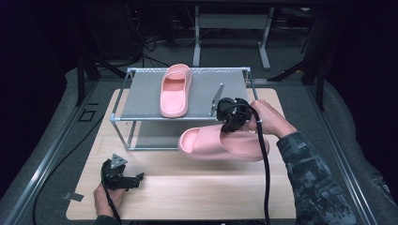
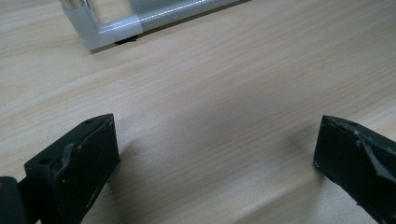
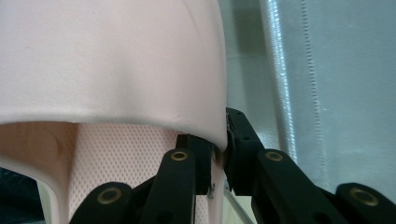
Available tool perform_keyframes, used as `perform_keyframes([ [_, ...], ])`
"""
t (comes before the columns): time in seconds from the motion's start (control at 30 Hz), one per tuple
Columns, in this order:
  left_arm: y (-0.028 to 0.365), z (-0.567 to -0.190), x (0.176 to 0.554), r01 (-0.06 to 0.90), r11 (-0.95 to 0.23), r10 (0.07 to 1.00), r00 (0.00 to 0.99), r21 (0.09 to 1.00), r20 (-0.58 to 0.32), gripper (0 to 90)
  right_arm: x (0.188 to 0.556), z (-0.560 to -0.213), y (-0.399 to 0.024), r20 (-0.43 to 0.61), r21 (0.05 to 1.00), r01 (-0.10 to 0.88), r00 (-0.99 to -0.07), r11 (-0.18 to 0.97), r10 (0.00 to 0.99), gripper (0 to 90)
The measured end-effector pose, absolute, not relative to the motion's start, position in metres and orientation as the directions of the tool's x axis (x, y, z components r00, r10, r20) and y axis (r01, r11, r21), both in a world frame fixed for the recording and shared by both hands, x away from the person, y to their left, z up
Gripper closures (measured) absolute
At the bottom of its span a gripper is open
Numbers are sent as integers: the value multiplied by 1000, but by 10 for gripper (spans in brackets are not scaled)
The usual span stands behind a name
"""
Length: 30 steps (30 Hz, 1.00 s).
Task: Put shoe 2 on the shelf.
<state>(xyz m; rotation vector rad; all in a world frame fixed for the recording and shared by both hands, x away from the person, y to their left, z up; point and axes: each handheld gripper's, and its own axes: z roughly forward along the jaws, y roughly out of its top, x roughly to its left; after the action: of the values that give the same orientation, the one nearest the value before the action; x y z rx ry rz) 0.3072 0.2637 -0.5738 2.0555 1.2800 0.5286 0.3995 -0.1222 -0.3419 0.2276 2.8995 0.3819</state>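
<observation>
One pink slipper (image 1: 175, 90) lies on the grey top of the metal rack (image 1: 141, 101). A second pink slipper (image 1: 220, 143) hangs in the air in front of the rack, toe to the left. My right gripper (image 1: 233, 123) is shut on the edge of its strap; in the right gripper view the two black jaws pinch the strap's rim (image 3: 205, 121). My left gripper (image 1: 136, 179) rests on the wooden table (image 1: 197, 192) at the front left. It stands open, with only bare wood (image 2: 215, 140) between its jaws.
The rack stands at the back of the table, and one of its white corner joints (image 2: 105, 30) is near my left gripper. A black cable (image 1: 265, 173) trails from the right gripper toward the front. Dark floor and table legs lie beyond.
</observation>
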Motion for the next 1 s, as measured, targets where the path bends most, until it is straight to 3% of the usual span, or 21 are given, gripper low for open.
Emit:
perform_keyframes([
  [0.47,264,-574,307,635,-313,897,443,707,-1,0,404,-307,-132,-217,299,138,-954,944,208,826],
  [1.0,264,-574,307,635,-313,897,442,707,-1,0,431,-284,-137,-259,311,270,-898,911,355,827],
])
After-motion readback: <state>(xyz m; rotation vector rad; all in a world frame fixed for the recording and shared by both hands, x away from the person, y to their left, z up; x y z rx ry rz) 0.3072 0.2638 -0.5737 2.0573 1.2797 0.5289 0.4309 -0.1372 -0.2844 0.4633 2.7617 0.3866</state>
